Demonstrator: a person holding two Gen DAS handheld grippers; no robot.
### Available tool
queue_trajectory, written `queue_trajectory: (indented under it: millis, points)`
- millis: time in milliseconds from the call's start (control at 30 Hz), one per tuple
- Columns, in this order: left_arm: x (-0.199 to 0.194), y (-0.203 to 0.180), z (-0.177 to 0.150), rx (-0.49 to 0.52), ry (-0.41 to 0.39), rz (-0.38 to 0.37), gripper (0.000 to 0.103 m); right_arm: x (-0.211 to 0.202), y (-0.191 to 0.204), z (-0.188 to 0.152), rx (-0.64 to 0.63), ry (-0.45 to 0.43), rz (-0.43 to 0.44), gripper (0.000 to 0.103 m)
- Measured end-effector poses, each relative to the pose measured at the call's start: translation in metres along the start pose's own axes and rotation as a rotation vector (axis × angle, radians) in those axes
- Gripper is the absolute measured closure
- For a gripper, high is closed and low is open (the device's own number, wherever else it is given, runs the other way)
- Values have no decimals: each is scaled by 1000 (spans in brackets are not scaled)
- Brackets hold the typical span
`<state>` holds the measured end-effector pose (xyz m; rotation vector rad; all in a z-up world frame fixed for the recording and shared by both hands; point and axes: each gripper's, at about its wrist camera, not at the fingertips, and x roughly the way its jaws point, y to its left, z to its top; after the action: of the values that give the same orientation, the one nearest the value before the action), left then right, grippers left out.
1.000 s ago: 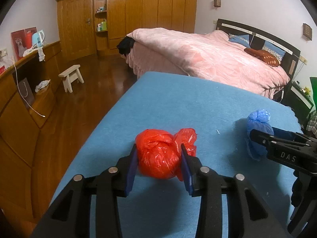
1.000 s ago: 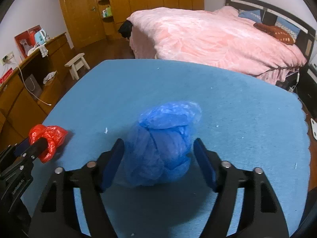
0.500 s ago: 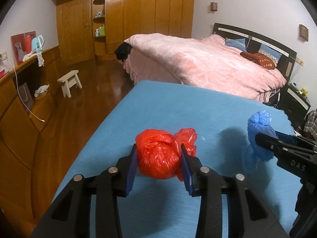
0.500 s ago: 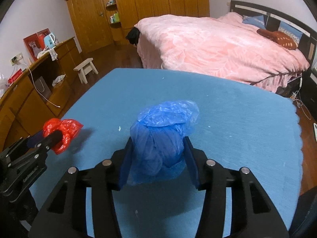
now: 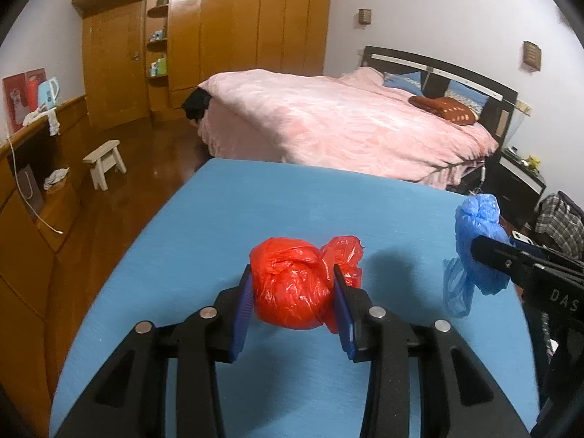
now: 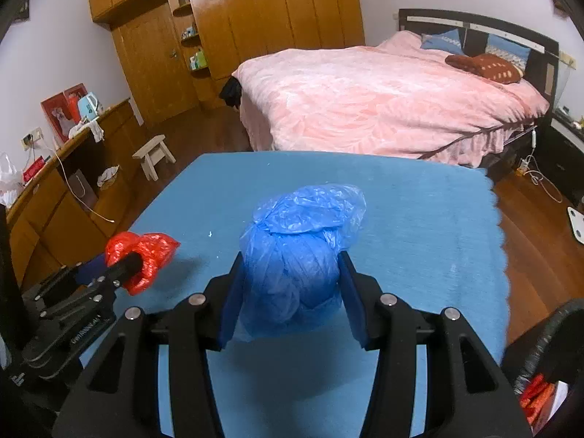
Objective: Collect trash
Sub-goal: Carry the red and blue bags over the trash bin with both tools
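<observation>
Right wrist: tongs [image 6: 290, 288] now clamp blue bag [image 6: 292, 255] (lifted off table [image 6: 419, 219]).

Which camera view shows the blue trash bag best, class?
The right wrist view: the blue trash bag fills the centre, pinched in the right claw. The left wrist view shows it only at the right edge, small and partly hidden behind a claw finger.

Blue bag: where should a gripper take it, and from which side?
Grip the blue bag across its round, tightly wound body, from the near side with its loose, puffy top beyond the fingers. The body is firm; the top would likely crumple or slip. The right gripper holds it just so.
</observation>
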<state>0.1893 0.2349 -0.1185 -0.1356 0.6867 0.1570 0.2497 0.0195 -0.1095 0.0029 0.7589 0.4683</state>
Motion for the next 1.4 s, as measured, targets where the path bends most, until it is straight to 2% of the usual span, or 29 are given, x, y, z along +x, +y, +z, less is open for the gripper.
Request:
queue_trajectory:
  millis: [400,933,1400]
  points:
    - [-34,-58,-4,57,-19,-71,63,-63,-29,-14,15,-63,-35,55]
    - [-72,-103,-9,110,-52,-121,63,-133,-60,-29,38,-135,-75,55]
    - [-77,-144,-17,157,-42,-176,63,-174,-102,-57,92,-143,-124,55]
